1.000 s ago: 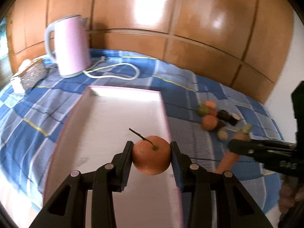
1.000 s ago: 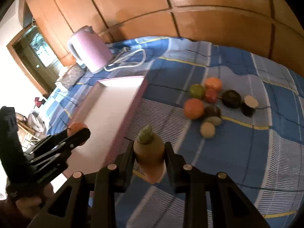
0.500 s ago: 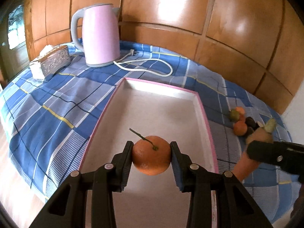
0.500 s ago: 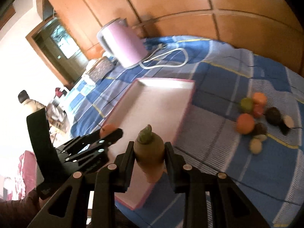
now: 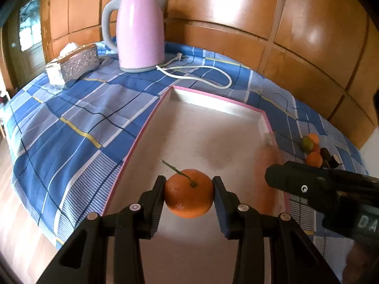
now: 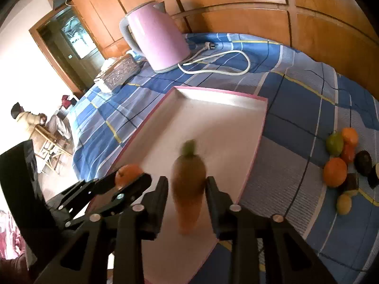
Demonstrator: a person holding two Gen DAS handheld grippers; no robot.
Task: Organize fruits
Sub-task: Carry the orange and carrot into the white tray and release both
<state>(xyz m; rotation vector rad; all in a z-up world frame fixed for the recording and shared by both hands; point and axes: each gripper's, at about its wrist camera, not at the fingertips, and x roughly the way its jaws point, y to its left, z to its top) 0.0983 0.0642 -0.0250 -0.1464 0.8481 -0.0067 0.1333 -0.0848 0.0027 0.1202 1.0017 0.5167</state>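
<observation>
My left gripper (image 5: 189, 182) is shut on a stemmed orange (image 5: 188, 197), held just above the near part of the white, pink-rimmed tray (image 5: 213, 130). My right gripper (image 6: 187, 184) hangs over the same tray (image 6: 213, 123) and its jaws are opening. Between them is a blurred carrot (image 6: 188, 177) with a green top, and a thin gap shows at the left pad. In the right wrist view the left gripper (image 6: 132, 184) and its orange (image 6: 129, 171) are at lower left. In the left wrist view a right finger (image 5: 308, 184) reaches in beside the smeared carrot (image 5: 267, 161).
Several loose fruits (image 6: 343, 165) lie in a cluster on the blue checked cloth right of the tray. A pink kettle (image 5: 139, 30) with a white cord (image 5: 201, 75) and a silver tissue box (image 5: 75, 61) stand behind the tray. A person (image 6: 28, 120) sits beyond the table's left edge.
Both grippers have moved left over the tray. The right gripper's jaws have widened and the carrot between them has gone blurred. The left gripper still holds the orange.
</observation>
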